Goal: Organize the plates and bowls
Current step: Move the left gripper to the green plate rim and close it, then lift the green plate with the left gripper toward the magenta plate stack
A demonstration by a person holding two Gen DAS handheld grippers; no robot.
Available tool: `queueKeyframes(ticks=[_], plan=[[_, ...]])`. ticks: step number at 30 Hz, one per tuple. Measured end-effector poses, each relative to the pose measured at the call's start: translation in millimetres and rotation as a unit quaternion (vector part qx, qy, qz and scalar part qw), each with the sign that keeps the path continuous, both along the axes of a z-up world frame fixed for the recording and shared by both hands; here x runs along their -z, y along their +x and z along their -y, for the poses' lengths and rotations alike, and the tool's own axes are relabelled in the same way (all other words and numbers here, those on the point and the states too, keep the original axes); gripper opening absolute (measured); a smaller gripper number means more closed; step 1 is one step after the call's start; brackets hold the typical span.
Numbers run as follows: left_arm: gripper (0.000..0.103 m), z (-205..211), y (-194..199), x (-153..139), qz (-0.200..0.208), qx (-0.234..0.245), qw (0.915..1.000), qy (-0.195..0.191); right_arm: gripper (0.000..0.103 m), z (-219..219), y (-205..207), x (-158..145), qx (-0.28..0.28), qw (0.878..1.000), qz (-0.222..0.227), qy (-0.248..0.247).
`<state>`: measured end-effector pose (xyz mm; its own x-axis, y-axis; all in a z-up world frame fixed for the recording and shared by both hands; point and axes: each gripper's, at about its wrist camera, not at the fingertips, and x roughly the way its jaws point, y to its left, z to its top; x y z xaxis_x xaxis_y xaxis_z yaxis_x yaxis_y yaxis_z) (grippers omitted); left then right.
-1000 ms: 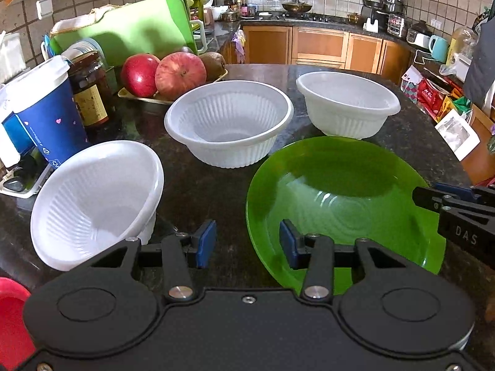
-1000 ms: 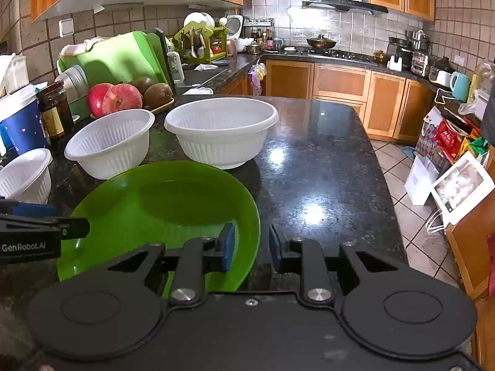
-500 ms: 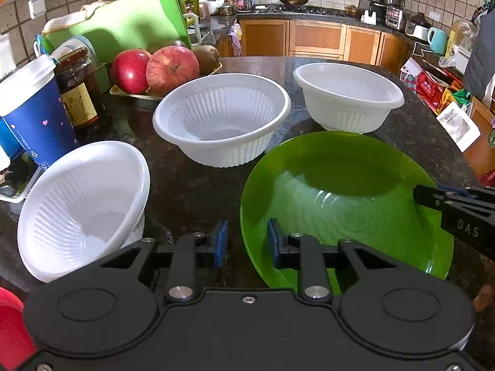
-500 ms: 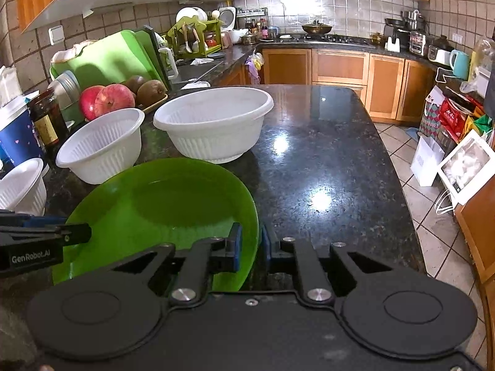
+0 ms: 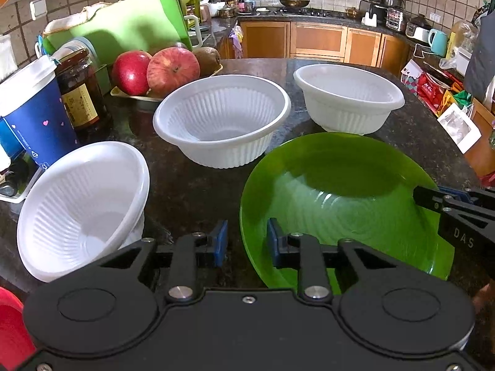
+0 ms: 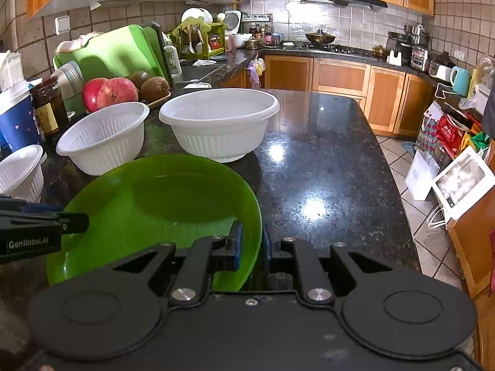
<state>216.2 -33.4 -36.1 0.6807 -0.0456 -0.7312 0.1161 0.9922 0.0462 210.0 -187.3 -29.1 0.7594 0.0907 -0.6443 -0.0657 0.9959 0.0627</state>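
A green plate (image 5: 340, 204) lies on the dark granite counter (image 6: 324, 160); it also shows in the right wrist view (image 6: 161, 210). My right gripper (image 6: 251, 244) is shut on the plate's right rim. My left gripper (image 5: 246, 242) straddles the plate's left rim with a small gap between its blue pads, so it is open. Three white ribbed bowls stand behind: a tilted one at the left (image 5: 83, 207), a middle one (image 5: 221, 123) and a far right one (image 5: 348, 99). The right gripper's fingers show at the plate's right edge in the left wrist view (image 5: 458, 213).
A blue paper cup (image 5: 34, 111), a dark jar (image 5: 80, 89) and a tray of apples and kiwis (image 5: 164, 68) stand along the left. A green cutting board (image 5: 123, 31) leans behind them. Something red (image 5: 12, 327) sits at the lower left. The counter's right edge drops to the floor (image 6: 399, 160).
Both grippers have narrowed around the green plate's rims; the right one has closed onto the rim. The left has moved forward and its pads now straddle the left rim.
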Motion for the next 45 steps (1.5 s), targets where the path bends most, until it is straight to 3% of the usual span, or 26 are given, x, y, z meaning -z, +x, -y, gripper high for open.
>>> queueKeyframes(ticks=[5,12,22,36,45], plan=[[0.025,2.1,-0.8,-0.2,0.0,0.008,1.0,0.001,0.016,-0.3,-0.7,0.5,0.001,1.0,-0.001,-0.001],[0.019,1.1,-0.9,-1.4,-0.004,0.004,1.0,-0.001,0.014,-2.7,-1.8,-0.3,0.004,1.0,-0.005,-0.004],[0.018,-1.7,-19.9,-2.9,-0.013,0.01,0.9999,-0.002,0.014,-5.0,-18.1,-3.7,0.004,1.0,-0.012,-0.007],[0.019,-16.2,-73.7,-6.2,-0.022,0.032,0.9992,-0.006,0.014,-14.6,-78.3,-4.6,0.014,1.0,-0.019,-0.002],[0.018,-24.6,-105.2,-11.2,-0.002,0.04,0.9992,-0.003,0.014,-24.6,-109.2,-7.5,0.024,1.0,-0.016,0.003]])
